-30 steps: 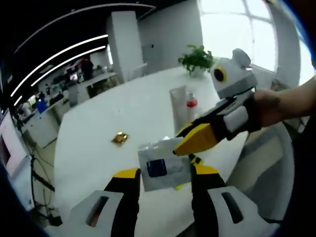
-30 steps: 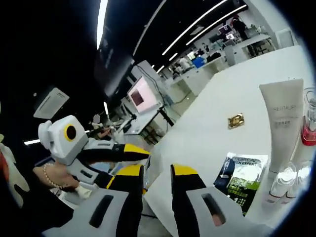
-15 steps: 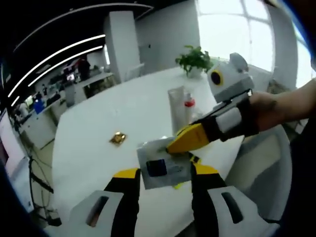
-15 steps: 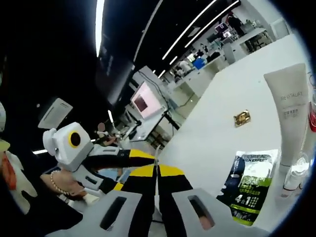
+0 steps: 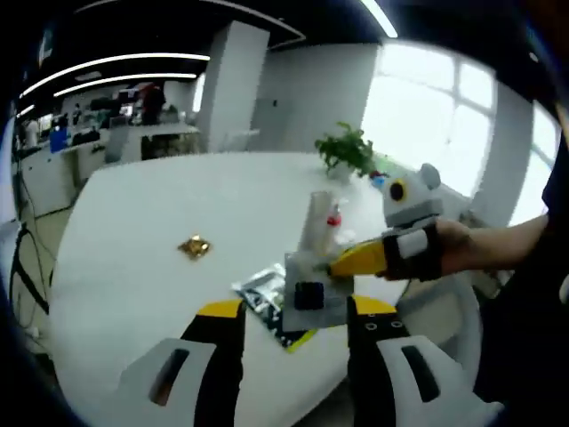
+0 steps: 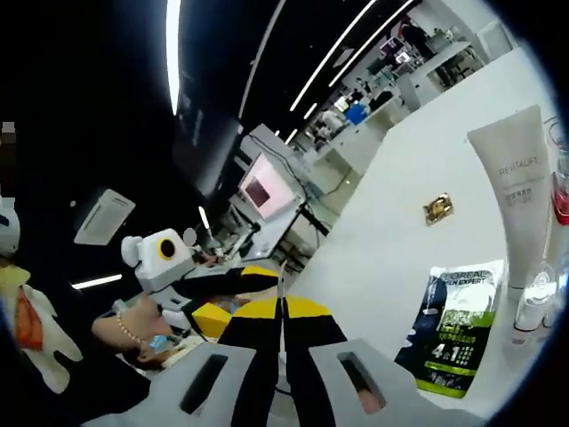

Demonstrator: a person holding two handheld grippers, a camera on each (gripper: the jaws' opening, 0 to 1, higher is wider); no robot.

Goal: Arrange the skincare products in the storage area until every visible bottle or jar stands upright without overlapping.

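Note:
A flat grey sachet [image 5: 308, 298] with a dark square hangs over the table edge. My right gripper [image 6: 283, 307] is shut on it, and its thin edge pokes up between the jaws. That gripper's yellow fingers [image 5: 360, 258] reach in from the right in the left gripper view. My left gripper [image 5: 295, 310] is open, its jaws on either side of the sachet and apart from it. A dark-and-green sachet [image 6: 453, 325] lies flat on the white table [image 5: 133, 231]. A white tube [image 6: 516, 196] and a red-capped bottle [image 6: 560, 191] stand upright behind it. The left gripper [image 6: 213, 298] shows at the left.
A small gold packet [image 5: 193, 246] lies alone mid-table. A potted plant [image 5: 347, 151] stands at the far edge. Small clear bottles [image 6: 533, 302] stand beside the tube. The table edge runs just under both grippers. Desks and monitors fill the room beyond.
My right gripper went from open to shut on the grey sachet and has raised it more upright. The left gripper's jaws stayed open, and its view has tilted up.

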